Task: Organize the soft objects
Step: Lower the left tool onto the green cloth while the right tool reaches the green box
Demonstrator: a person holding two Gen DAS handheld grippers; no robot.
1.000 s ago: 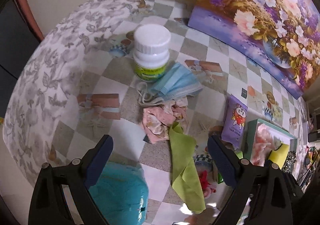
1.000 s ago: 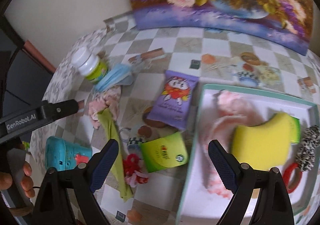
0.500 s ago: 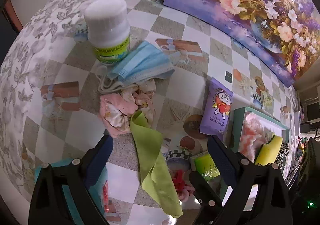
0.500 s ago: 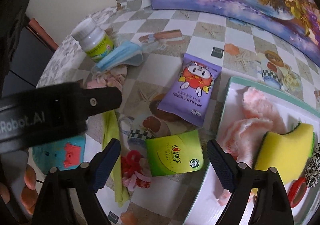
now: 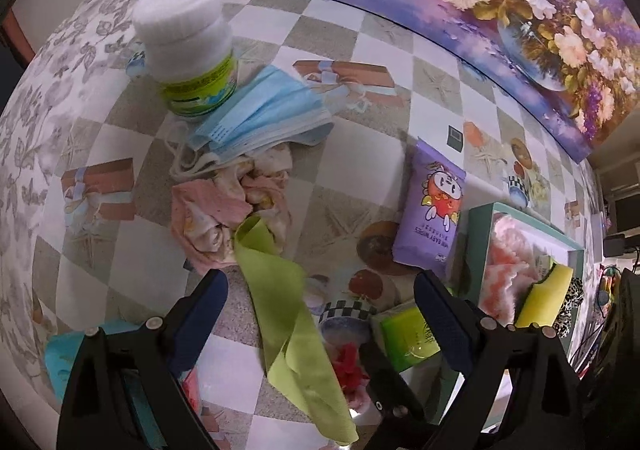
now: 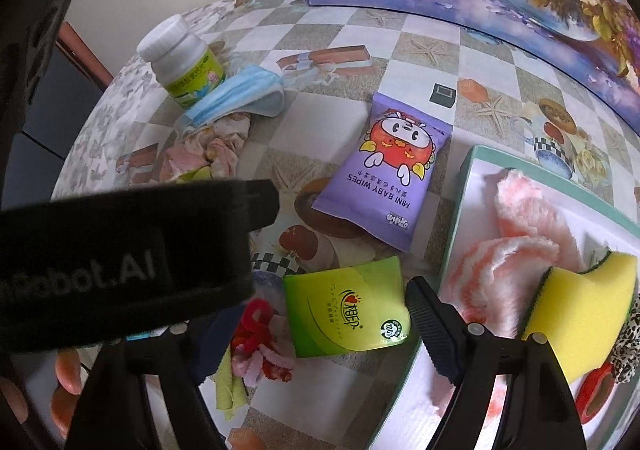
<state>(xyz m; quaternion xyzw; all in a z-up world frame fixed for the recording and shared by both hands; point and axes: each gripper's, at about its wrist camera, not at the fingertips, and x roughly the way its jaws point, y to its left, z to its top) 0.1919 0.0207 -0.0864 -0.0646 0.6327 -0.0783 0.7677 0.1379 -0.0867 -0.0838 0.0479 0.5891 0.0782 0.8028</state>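
Note:
A light green cloth strip [image 5: 280, 302] lies on the table between the fingers of my open, empty left gripper [image 5: 320, 294]. Above it lie a crumpled pink cloth [image 5: 224, 217] and a blue face mask [image 5: 264, 117]. A red and pink hair tie [image 6: 260, 350] lies beside a green tissue pack [image 6: 348, 306], which sits between the fingers of my open, empty right gripper [image 6: 316, 306]. The teal-rimmed white tray [image 6: 464, 185] at the right holds a pink fluffy cloth [image 6: 512, 250] and a yellow sponge [image 6: 580, 310].
A white pill bottle [image 5: 188, 49] stands by the mask. A purple baby-wipes pack [image 6: 388, 169] lies left of the tray. A teal object [image 5: 64, 354] sits at the lower left. A flower painting [image 5: 500, 1] leans at the back. The left gripper's body [image 6: 120, 250] blocks the right view.
My left gripper has moved forward and right over the green cloth, bringing the bottle and mask closer. My right gripper has moved closer to the green tissue pack. The left gripper now fills the right view's left side.

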